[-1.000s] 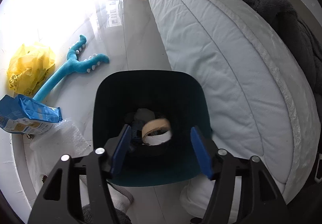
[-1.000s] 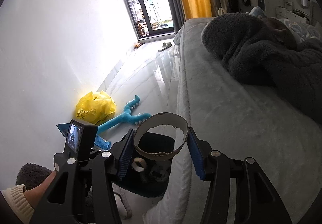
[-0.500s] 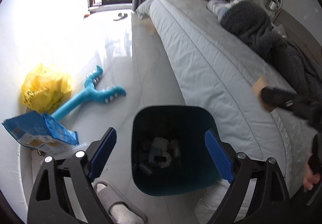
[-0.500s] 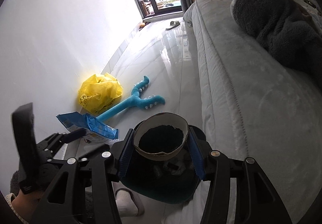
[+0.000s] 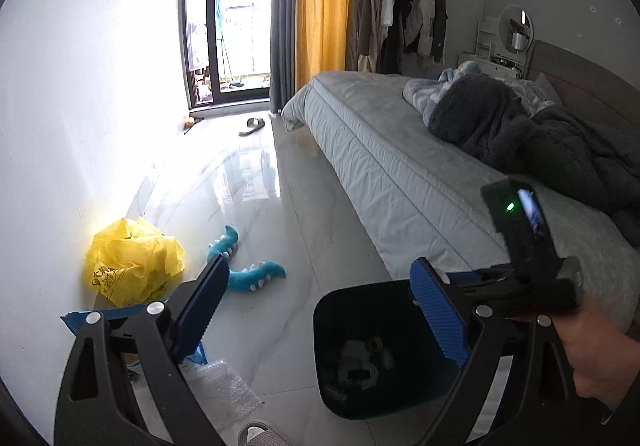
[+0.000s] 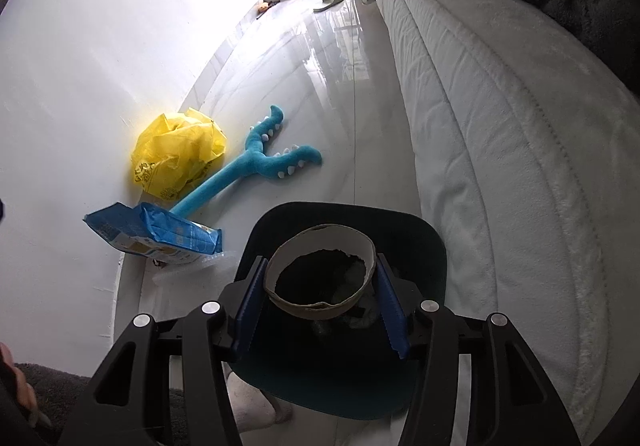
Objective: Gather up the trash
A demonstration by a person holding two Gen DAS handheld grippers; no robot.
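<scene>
Right gripper [image 6: 320, 296] clamps a cardboard ring [image 6: 320, 278] above the dark bin [image 6: 424, 246]; left gripper [image 5: 320, 312] stands wide and empty, jaws just opened; released off-centre, the ring could strike the rim and roll away

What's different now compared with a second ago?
The left gripper rose from the bin; its empty jaws have just been opening. The right gripper carried the cardboard ring over the bin, still clamped. Floor litter unchanged.
</scene>
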